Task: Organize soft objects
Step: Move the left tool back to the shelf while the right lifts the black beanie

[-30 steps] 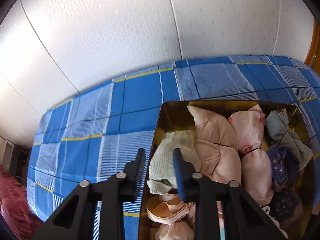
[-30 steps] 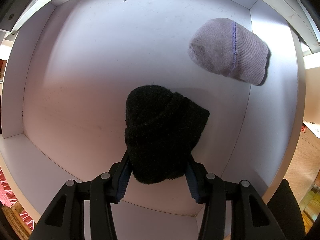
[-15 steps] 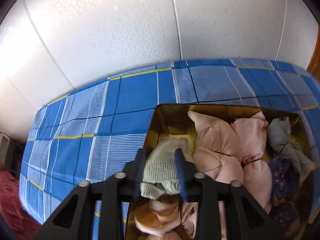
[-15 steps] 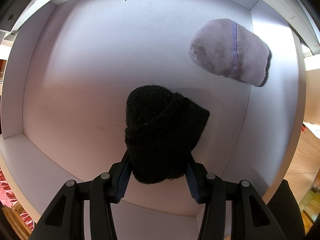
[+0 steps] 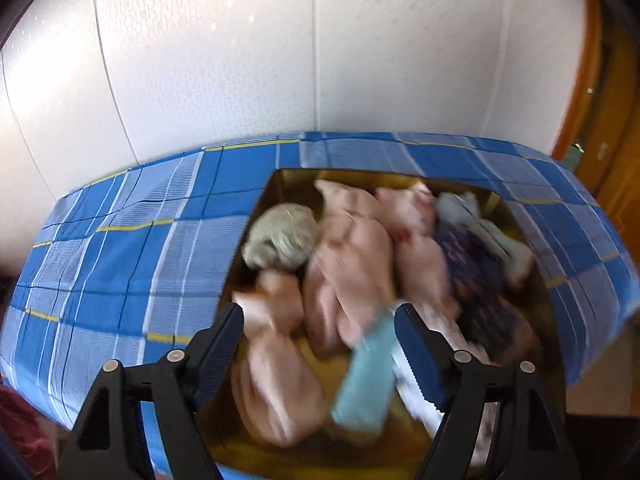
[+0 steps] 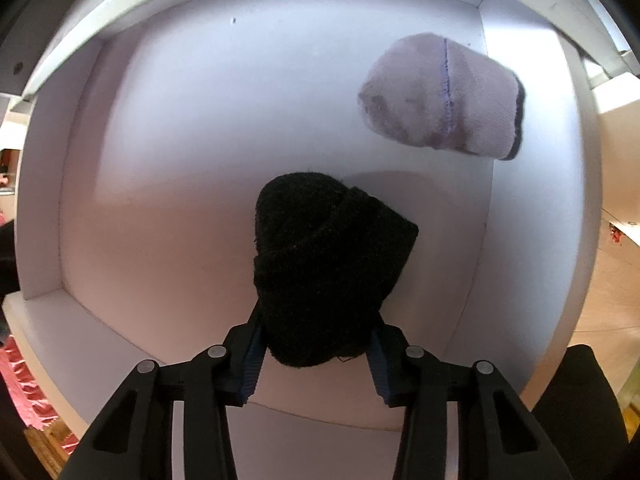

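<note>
Only the left wrist view shows the gold-lined rectangular box (image 5: 280, 184) on the blue checked bedcover (image 5: 120, 248). The left tool (image 5: 320, 344) hangs over it with its jaws wide apart, gripping nothing. Blurred inside the box lie a pale green knitted roll (image 5: 280, 236), pink cloth bundles (image 5: 352, 256), dark blue lacy fabric (image 5: 476, 272) and a light blue tube-shaped item (image 5: 368, 380).

Only the right wrist view shows the white shelf compartment (image 6: 180, 160). The right tool (image 6: 316, 360) is clamped on a black rolled knit sock (image 6: 328, 256). A lavender-white rolled sock (image 6: 436, 100) lies well apart, near the right wall.
</note>
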### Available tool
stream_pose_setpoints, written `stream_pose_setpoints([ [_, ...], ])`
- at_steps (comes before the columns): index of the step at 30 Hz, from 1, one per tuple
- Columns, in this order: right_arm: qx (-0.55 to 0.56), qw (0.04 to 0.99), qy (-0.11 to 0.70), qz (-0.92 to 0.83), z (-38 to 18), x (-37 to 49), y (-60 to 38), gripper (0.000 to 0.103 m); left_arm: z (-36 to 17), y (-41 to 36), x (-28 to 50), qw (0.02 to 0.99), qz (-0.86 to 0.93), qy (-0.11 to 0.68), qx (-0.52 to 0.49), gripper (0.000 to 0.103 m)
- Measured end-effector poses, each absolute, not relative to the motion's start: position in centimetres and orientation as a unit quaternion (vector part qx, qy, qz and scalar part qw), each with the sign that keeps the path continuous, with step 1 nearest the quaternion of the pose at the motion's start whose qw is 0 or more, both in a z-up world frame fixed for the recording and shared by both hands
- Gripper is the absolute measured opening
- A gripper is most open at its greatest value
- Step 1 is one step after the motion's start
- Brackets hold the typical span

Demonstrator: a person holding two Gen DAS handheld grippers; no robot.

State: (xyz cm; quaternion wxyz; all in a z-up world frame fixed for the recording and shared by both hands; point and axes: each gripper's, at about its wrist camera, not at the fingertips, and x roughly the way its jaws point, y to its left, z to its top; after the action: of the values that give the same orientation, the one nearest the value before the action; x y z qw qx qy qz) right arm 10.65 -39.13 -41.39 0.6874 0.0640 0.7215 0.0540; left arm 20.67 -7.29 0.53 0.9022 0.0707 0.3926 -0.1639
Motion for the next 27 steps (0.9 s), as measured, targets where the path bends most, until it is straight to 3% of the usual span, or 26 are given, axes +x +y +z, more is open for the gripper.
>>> stream_pose_setpoints([
  [7,0.054,0.696,0.713,0.063,-40.1,9.8,-38.6,0.041,-2.9,-6.9,12.5,0.902,-0.183,0.386,0.065,0.078],
  [9,0.05,0.697,0.713,0.061,-39.9,9.5,-38.5,0.041,-2.8,-6.8,9.8,0.922,-0.173,0.335,0.087,0.085],
  [15,0.054,0.7,0.71,0.058,-39.0,8.3,-38.4,0.041,-4.8,-6.1,6.2,0.914,-0.181,0.354,0.083,0.086],
  [27,0.076,0.713,0.694,0.063,-36.3,5.2,-38.3,0.041,-14.9,-3.5,7.2,0.839,-0.158,0.519,0.03,0.086],
])
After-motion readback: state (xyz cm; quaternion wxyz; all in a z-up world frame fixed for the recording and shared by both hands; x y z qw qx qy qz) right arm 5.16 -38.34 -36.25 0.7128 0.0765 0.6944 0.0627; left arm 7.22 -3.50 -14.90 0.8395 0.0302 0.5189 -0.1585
